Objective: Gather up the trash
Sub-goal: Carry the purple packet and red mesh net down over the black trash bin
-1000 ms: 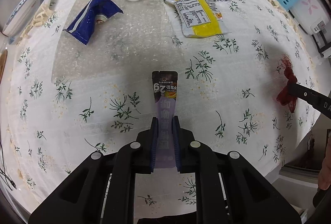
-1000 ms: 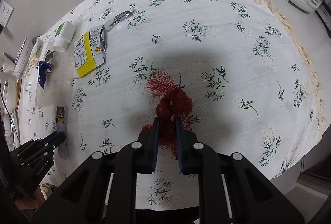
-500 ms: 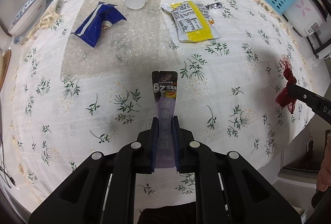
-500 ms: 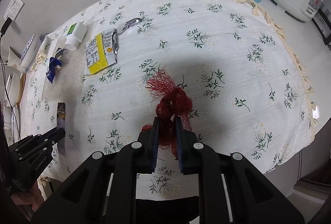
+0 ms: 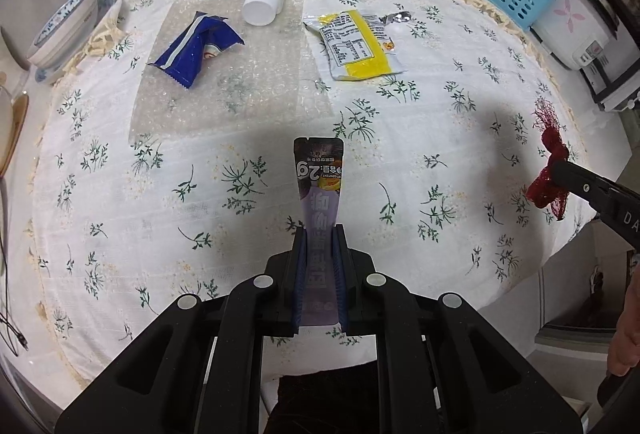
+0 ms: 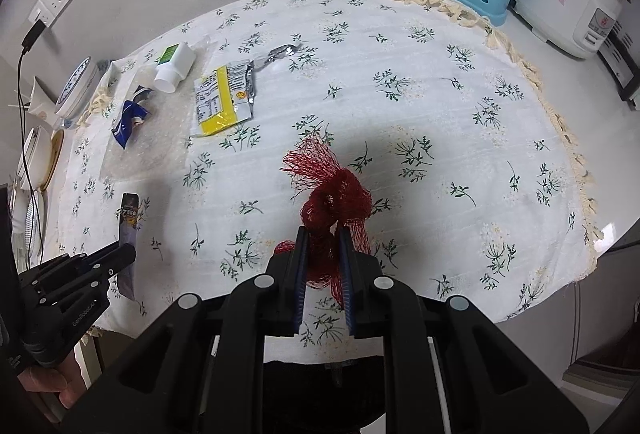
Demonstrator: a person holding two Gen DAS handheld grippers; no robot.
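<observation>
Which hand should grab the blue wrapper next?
Probably left, once it is free: the blue wrapper lies on that side, nearer the left gripper. Both are full now: left holds the purple sachet, the right gripper the red net.

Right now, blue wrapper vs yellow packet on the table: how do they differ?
The blue wrapper is crumpled and puffed; the yellow packet lies flat. The blue wrapper rests on the bubble wrap sheet; the yellow packet lies mostly on the bare floral tablecloth. The packet shows a printed label panel; the wrapper shows a white stripe. Neither is held.
</observation>
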